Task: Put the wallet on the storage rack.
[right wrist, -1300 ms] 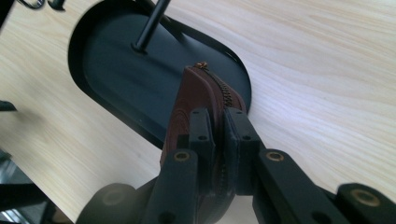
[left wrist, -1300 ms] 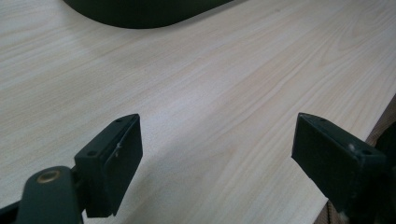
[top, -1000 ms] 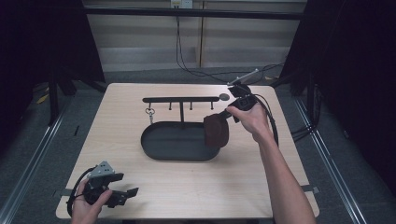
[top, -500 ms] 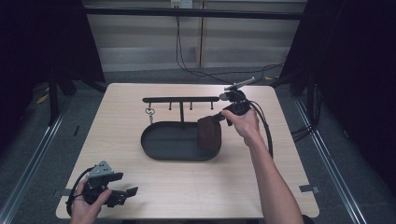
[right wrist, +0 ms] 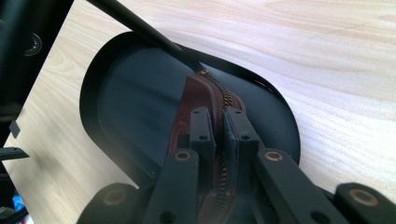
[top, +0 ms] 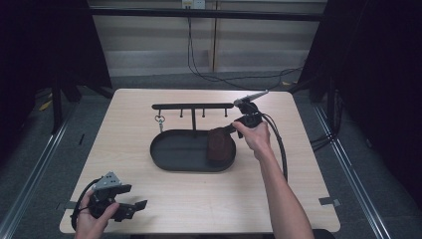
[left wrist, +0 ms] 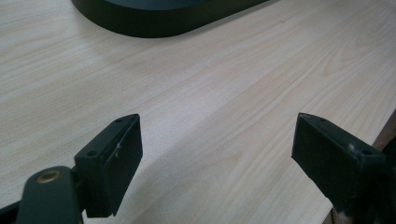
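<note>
High view: light wood table (top: 318, 169) with a black oval tray (top: 169, 158) at centre. A black rack (top: 193, 106) with short pegs stands behind the tray, a small metal ring (top: 159, 119) hanging off its left end. A dark brown pouch (top: 219, 145) sits at the tray's right end, its top edge in the right gripper (top: 233, 127), held by the right hand (top: 255, 137). The left gripper (top: 133, 209) is low at the near left corner of the table in the left hand (top: 92, 219), well apart from the tray.

Left gripper view: fingers (left wrist: 112, 161) spread wide over bare table, nothing between them. Tray rim (left wrist: 154, 21) at the top edge.

Right gripper view: fingers (right wrist: 201, 128) pinch the pouch (right wrist: 187, 112) along its top seam. Pouch is reddish-brown, leather-like, with a brass-toned zip (right wrist: 227, 99) running along the top edge between the fingers. It stands on edge inside the tray (right wrist: 126, 93), near one rounded end. A thin black rod (right wrist: 140, 29) crosses above the tray.
</note>
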Available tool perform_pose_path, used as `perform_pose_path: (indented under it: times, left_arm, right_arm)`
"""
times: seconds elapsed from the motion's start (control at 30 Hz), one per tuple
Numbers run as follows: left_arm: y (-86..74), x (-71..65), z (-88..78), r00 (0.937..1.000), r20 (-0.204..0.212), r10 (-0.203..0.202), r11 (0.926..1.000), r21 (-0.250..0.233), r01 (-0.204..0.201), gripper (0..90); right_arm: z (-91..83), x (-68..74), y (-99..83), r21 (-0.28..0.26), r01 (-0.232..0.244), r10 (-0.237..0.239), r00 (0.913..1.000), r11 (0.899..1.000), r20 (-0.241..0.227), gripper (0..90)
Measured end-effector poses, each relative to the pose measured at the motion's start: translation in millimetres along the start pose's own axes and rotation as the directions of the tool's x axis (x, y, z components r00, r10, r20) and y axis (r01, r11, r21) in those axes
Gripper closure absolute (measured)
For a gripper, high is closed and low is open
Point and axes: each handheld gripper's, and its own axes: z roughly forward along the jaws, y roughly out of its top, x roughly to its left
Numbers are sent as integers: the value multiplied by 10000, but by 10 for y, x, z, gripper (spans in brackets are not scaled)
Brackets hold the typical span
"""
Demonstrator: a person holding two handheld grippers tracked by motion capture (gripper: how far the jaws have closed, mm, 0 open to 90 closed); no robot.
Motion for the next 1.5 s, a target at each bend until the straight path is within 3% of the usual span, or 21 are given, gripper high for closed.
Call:
perform_pose_path:
  times: [0.43,0.63,0.8,0.83,1.17,1.33,1.37,1.47,1.5]
  left_arm:
    - [0,5,-6,9999,130,-23,10000,16,23,163]
    - [0,9,-6,10000,82,-40,10000,3,40,163]
    - [4,19,-12,9999,89,-75,10000,-50,76,163]
    - [2,17,-10,9999,95,-107,9999,-58,108,163]
    - [4,23,-16,9998,147,-107,9999,-38,108,163]
    - [3,24,-17,9999,119,-94,9999,-93,95,163]
    - [4,26,-17,9999,142,-96,9999,-35,97,163]
    - [5,23,-16,9999,133,-94,9999,-43,95,163]
    - [4,21,-16,9998,145,-116,9999,-62,117,163]
  right_arm:
    - [239,-78,-77,168,-345,345,9994,9993,-4,826]
    - [326,-138,-142,9,-501,501,9986,9987,-181,823]
    - [351,-164,-170,-41,-470,470,9988,9989,96,815]
    - [376,-176,-185,67,-429,425,9981,9991,450,811]
    - [431,-226,-212,-100,-462,465,9981,9989,394,796]
    - [438,-222,-217,-42,-351,353,9981,9994,512,769]
    - [425,-213,-218,-148,-269,276,9982,9995,528,707]
    - [412,-201,-215,-200,-139,150,9983,9997,569,681]
    - [396,-203,-218,-361,-46,67,9983,9993,575,617]
